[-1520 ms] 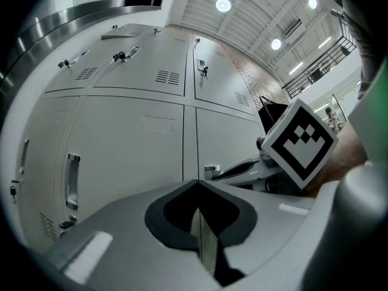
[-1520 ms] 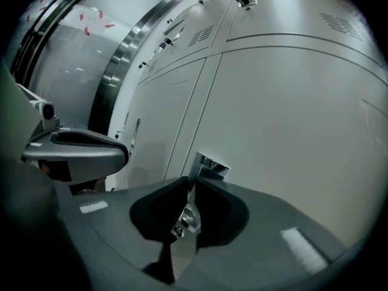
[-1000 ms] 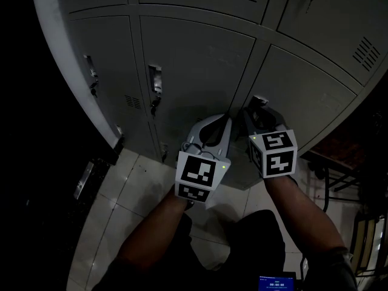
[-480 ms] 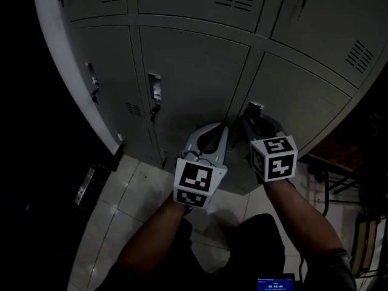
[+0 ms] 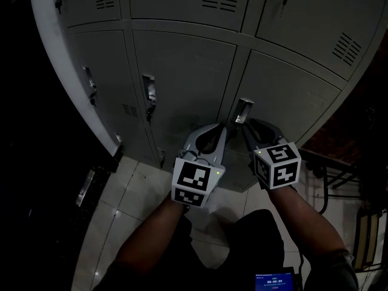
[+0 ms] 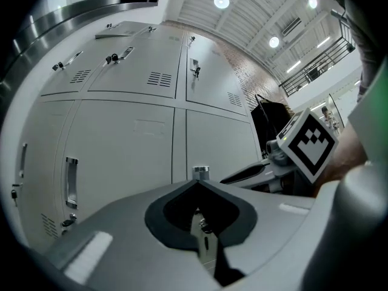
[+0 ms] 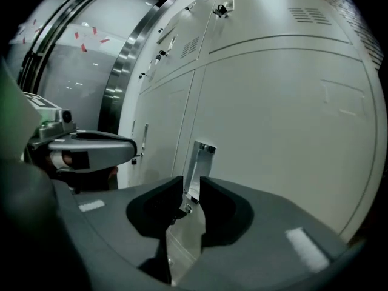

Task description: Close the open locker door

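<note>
Pinching the handle (image 7: 200,156), your right gripper (image 7: 192,183) holds the locker door (image 7: 291,138) apparently flush. Your left gripper (image 6: 197,183) is pressed together, empty. Just release.

lockers (image 5: 182,59) being faced, with floor (image 5: 139,193) being seen at their foot | door handle (image 5: 242,110) being gripped between right tool (image 5: 247,128) jaws | left tool (image 5: 222,128) being held just left of right tool, tips beside door handle | second handle (image 5: 148,90) being shown farther left, one door over | screen (image 5: 276,280) being shown behind both tools
</note>
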Demonstrator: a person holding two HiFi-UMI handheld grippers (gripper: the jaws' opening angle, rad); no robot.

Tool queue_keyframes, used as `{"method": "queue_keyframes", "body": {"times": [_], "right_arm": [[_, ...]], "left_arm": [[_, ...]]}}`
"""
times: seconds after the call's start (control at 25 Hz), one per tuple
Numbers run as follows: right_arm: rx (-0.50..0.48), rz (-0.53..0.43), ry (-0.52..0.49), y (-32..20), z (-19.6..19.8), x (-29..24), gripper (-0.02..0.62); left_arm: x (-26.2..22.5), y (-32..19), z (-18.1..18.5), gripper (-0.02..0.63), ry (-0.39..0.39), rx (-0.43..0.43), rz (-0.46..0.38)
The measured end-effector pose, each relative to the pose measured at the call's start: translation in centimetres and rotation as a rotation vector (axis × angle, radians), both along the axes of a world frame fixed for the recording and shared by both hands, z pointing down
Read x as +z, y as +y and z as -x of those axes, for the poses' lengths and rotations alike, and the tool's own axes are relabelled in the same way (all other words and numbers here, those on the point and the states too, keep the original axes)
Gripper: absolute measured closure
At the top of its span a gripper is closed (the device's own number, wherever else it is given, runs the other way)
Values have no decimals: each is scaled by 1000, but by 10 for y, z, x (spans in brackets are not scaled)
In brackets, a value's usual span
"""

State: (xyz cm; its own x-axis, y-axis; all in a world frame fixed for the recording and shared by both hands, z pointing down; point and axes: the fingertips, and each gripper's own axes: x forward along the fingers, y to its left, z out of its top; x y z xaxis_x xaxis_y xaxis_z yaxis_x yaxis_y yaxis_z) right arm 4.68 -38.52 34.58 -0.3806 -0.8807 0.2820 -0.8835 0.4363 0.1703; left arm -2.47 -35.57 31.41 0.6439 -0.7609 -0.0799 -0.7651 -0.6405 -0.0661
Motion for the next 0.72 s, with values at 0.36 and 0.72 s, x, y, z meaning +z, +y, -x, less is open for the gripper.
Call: {"method": "queue_keyframes", "body": {"times": [0.36,0.72], "right_arm": [[-75,-68,-78,100,-38,-31,559],[-44,-121,-145,197,-89,-52,588]], "left_arm": [[0,70,-59,601,20,196,133],[-19,155,-104,601,-25,264,91]]}}
